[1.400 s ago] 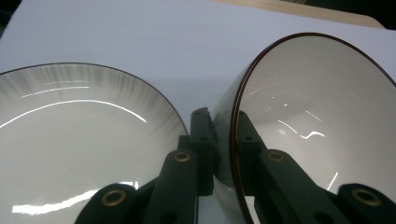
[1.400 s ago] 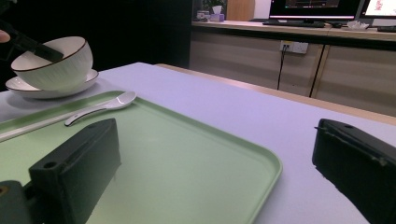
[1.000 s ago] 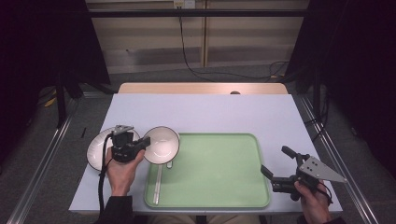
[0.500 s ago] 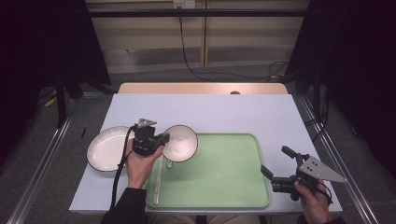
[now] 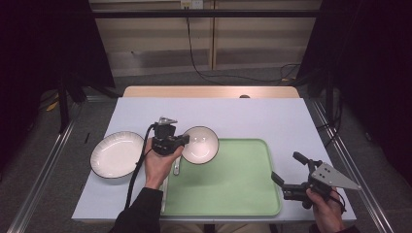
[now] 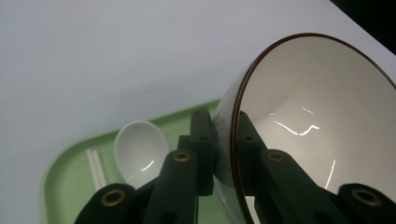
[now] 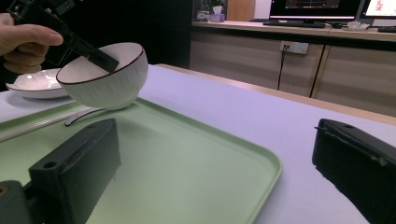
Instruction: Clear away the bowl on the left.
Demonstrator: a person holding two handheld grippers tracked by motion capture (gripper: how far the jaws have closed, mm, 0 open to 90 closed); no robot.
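My left gripper (image 5: 180, 141) is clamped on the rim of the white bowl (image 5: 200, 144): in the left gripper view one jaw lies against the ribbed outer wall and the other against the glazed inside of the bowl (image 6: 308, 126). The bowl is tilted and off the surface, above the near-left corner of the green tray (image 5: 243, 194), with its far edge over the counter (image 5: 243, 116).

Controlling relation: the free tray floor lies to the right of the bowl and toward me. The bowl projects rightward from the gripper, so my hand stays on its left flank. Directly under that flank lie a white spoon (image 6: 137, 151) and a pair of white chopsticks (image 6: 96, 165), the latter running along the tray's left edge. I judge that the set-down must clear both, so the bowl should go further right before lowering and levelling.

My right gripper (image 5: 291, 174) rests at the tray's near-right corner, jaws spread wide with nothing between them. It is well apart from the bowl; the left hand is the nearer.

A white plate (image 5: 116, 154) sits on the counter left of the tray.
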